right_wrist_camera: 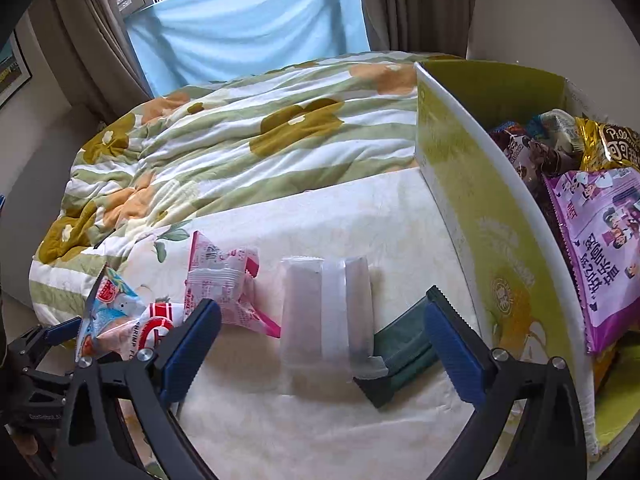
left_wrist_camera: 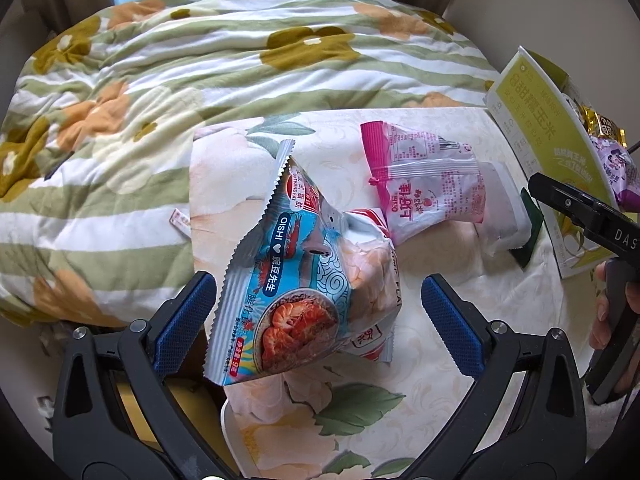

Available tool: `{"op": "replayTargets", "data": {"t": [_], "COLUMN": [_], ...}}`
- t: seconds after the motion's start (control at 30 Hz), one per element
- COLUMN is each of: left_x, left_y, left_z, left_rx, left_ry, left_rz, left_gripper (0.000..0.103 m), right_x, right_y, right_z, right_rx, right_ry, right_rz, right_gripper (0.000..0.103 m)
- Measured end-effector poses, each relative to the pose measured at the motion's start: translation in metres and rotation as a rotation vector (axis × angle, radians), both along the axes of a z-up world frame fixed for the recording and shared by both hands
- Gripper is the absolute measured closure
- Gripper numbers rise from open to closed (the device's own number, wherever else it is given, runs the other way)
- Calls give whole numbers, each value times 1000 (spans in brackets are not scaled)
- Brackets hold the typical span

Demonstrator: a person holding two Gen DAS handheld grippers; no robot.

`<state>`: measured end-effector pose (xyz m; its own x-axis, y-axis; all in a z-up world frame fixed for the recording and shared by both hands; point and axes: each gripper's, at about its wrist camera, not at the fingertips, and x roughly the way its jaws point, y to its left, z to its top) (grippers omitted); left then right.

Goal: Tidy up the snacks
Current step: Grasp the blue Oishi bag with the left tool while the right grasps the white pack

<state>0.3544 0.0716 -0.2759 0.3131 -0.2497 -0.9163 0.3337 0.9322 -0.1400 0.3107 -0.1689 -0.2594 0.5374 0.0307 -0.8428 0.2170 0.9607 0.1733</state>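
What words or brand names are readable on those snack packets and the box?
"OISHI" and "TRANS FAT": blue shrimp-snack bag.
"SHRIMP": red-and-white packet beneath it.
"Pill…", cut off: gold packet in the green box.
"DAS…", cut off: right claw.
Pink packet's fine print: too small.

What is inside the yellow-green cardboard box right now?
The yellow-green cardboard box holds a purple snack bag, a gold packet and a dark brown packet. Anything beneath them is hidden by these packs and the box wall.
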Motion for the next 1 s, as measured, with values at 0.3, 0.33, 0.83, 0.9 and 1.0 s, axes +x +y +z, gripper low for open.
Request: {"op": "replayTargets", "data": {"t": [0.3,0.33,0.83,0.9,1.0], "left_x": [9,9,9,8,5], "left_y": [-17,-17,-17,-14,-11], "left_z": [-26,-27,-28,-27,-27], "left_rx": [49,51,1,0,1], "left_ry": [30,31,52,59,66], "left_rz": [-25,-22,-5,0,11], "left_gripper": [1,2,33,33,33], "right_x": [16,18,36,38,39], "right_y": [-6,-6,3,5,6], "right_z": [-32,-33,-57,-58,-61], "right_rx": [-7,-8,-50,-58,-62], "right_ry": [51,53,100,101,104], "right_rz": [-8,-8,40,47,51], "right_gripper": [8,8,19,19,24]}}
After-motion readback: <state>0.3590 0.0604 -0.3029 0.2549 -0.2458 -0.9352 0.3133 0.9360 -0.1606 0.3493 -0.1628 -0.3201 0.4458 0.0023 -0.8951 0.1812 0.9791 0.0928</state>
